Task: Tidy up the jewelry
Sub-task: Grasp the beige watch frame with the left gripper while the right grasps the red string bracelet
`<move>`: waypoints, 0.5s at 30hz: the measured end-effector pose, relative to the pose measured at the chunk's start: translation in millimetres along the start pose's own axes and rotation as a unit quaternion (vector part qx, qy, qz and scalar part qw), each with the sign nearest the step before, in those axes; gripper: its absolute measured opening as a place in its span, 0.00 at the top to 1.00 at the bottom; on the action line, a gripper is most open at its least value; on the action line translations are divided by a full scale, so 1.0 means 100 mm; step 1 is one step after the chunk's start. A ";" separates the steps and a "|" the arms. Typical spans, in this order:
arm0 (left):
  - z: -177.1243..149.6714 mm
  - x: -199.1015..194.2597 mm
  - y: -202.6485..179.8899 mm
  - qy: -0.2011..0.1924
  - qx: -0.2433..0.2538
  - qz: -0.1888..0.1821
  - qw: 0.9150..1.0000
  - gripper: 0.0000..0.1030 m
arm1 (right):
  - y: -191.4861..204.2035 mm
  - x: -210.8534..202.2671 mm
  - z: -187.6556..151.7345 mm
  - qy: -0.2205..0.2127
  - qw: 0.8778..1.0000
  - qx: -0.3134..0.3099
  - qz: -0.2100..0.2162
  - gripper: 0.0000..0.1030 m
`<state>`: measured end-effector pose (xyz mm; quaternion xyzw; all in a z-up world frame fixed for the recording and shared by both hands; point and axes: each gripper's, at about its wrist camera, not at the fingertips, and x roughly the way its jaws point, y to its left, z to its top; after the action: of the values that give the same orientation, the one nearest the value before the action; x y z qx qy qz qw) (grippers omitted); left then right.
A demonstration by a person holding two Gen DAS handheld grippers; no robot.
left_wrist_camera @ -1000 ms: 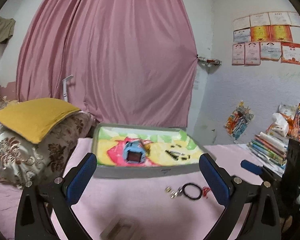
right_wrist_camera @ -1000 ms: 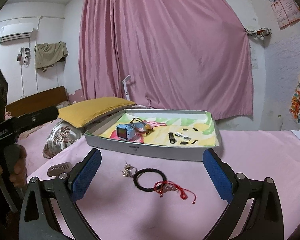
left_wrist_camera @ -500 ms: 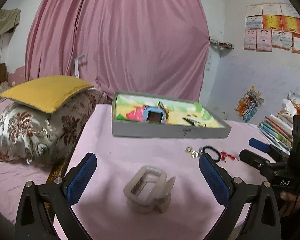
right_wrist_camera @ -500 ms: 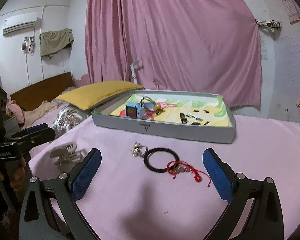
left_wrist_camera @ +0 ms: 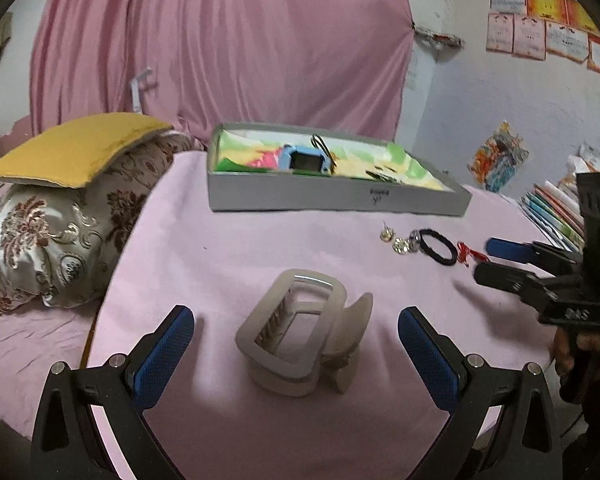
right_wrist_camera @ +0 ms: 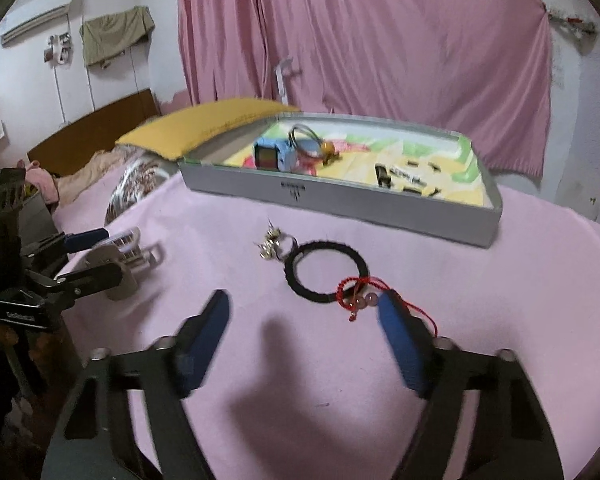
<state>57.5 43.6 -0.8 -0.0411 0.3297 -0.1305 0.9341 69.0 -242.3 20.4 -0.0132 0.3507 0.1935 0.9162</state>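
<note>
A beige hair claw clip lies on the pink cloth between the open fingers of my left gripper; it also shows in the right wrist view. A black hair tie, a red string bracelet and small metal earrings lie just ahead of my open, empty right gripper. They also show in the left wrist view: hair tie, earrings. The grey tray behind holds a blue watch and small dark clips.
A yellow pillow on a floral cushion lies left of the pink-covered table. A pink curtain hangs behind. Stacked books sit at the right. The tray stands at the table's far side.
Both grippers have dropped lower and come closer to the table. The left one now straddles the claw clip; the right one has narrowed its opening and reached the bracelet and hair tie.
</note>
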 end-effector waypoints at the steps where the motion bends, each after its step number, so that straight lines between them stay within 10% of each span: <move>1: 0.00 0.02 0.01 0.006 0.000 -0.005 1.000 0.06 | -0.01 0.02 0.01 0.005 1.000 0.001 0.001 0.45; 15: 0.05 0.17 -0.13 0.044 0.033 -0.022 0.998 0.49 | -0.05 0.22 0.15 0.053 0.998 -0.030 -0.033 0.88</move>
<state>70.5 26.2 -5.2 -0.0116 0.3648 -0.1633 0.9166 95.8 -237.2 16.7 -0.0624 0.3919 0.1723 0.9016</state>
